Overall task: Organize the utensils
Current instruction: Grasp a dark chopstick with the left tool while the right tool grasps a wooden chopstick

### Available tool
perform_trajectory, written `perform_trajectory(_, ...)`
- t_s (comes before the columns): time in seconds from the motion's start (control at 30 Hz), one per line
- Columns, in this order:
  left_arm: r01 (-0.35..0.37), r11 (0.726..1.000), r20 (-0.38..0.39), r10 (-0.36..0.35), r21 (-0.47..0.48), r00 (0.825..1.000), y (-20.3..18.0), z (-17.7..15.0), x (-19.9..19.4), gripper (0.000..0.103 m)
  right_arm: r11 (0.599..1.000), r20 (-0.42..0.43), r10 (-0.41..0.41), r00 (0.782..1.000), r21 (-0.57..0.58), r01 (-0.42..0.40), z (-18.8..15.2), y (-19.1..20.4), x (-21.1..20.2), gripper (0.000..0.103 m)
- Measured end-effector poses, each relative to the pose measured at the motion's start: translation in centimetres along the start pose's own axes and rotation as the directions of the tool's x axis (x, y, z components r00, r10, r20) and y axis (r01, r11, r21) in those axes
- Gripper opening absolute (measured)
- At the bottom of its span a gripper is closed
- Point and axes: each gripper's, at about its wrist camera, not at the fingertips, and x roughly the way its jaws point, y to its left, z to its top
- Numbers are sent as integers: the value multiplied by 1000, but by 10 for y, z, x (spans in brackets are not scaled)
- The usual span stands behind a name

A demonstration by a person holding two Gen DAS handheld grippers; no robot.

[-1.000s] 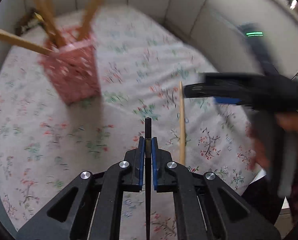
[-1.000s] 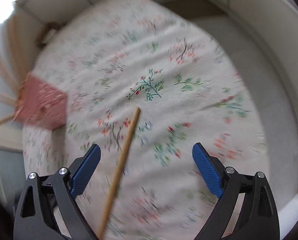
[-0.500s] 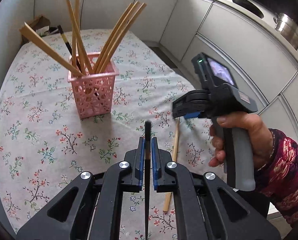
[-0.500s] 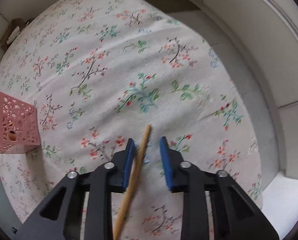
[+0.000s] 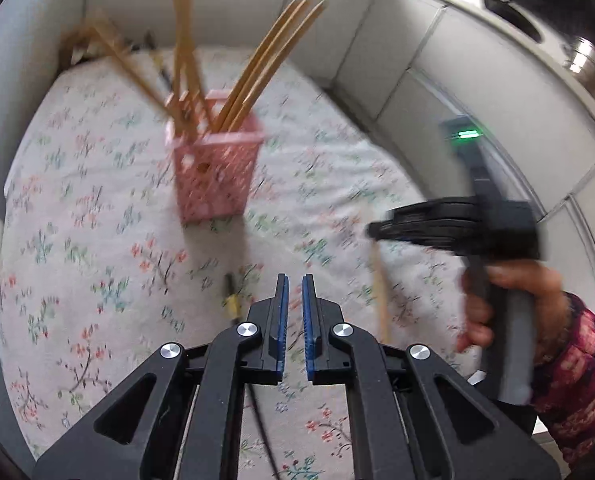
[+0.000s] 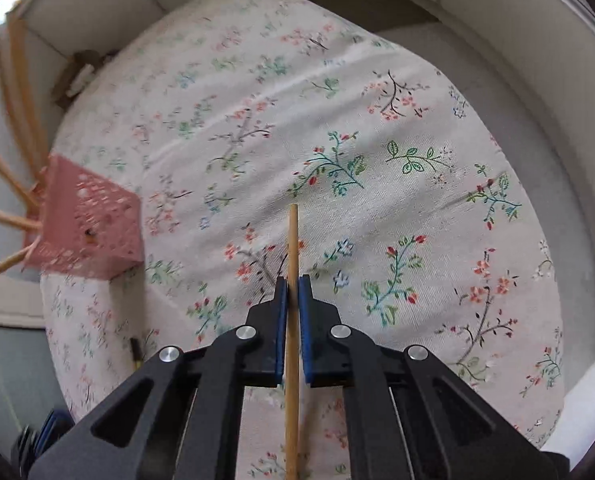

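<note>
My right gripper (image 6: 292, 280) has just closed on a wooden chopstick (image 6: 293, 240), lifted off the bench (image 6: 437, 240). Left gripper (image 5: 292, 280) narrow, empty; its dark chopstick (image 5: 233, 300) dropped near. Pink basket (image 6: 89, 224) far left: next stop.

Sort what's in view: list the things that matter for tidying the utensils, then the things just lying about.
Job:
- wooden chopstick, clamped in right gripper
- pink basket holding chopsticks
- dark chopstick on the cloth

Lying about:
- floral tablecloth
- steel pot
- cardboard scrap
</note>
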Motion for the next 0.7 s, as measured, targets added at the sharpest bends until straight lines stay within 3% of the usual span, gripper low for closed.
perform_trajectory(0.13,-48,998,-129,43,-41,991,12,1,33,10,1000,-3,25,1000,6,-25,1,-10,-13,6)
perform_trajectory(0.3,-175,983,-217,160,-51,963,19,8,62,35,998,0,61,998,33,-61,-3,-30,-23,6)
perform_trajectory(0.4,-192,978,-254,168,-75,952,23,9,74,49,997,-2,65,998,35,-65,2,-30,-15,6)
perform_trajectory(0.47,-220,975,-277,201,-39,940,19,7,84,51,996,2,74,997,41,-74,1,-36,-20,6)
perform_trajectory(0.53,-248,968,-253,249,34,935,8,5,87,51,995,8,86,996,51,-87,4,-37,-20,6)
perform_trajectory(0.6,-278,957,-217,291,87,932,2,3,86,31,993,21,104,994,61,-105,2,-42,-25,6)
perform_trajectory(0.63,-271,959,-212,283,87,935,3,3,85,25,991,26,113,993,65,-115,0,-44,-27,6)
perform_trajectory(0.67,-270,959,-206,282,83,937,6,2,83,10,990,33,121,992,70,-123,-2,-45,-30,6)
perform_trajectory(0.7,-263,962,-203,273,78,940,9,2,82,8,988,40,134,990,76,-137,-5,-47,-34,6)
